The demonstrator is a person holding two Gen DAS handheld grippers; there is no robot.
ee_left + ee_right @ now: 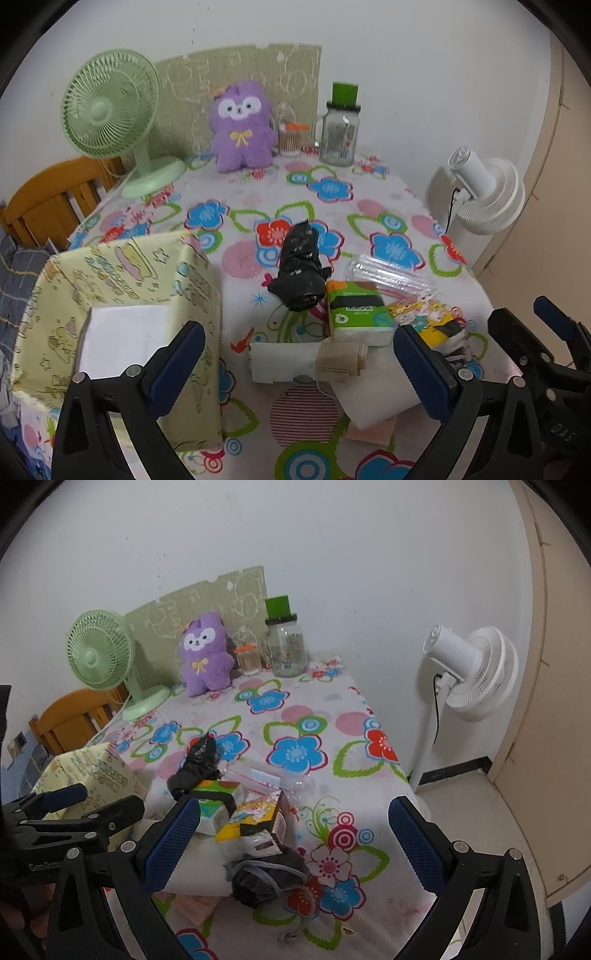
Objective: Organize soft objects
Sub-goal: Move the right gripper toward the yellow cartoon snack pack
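Note:
A yellow fabric storage box [122,314] stands open at the table's left; it also shows in the right wrist view [92,771]. A black crumpled bundle [301,271] lies mid-table, next to a green tissue pack [356,310], a yellow cartoon pack [432,317] and white folded cloths [295,360]. A dark grey drawstring pouch [266,877] lies near the front edge. A purple plush toy [242,127] sits at the back. My left gripper [299,363] is open and empty above the cloths. My right gripper [291,847] is open and empty above the pouch.
A green desk fan [110,114], a cotton swab jar [290,138] and a glass jar with green lid [340,127] stand along the back wall. A white floor fan [472,672] stands right of the table. A wooden chair [48,199] is at left.

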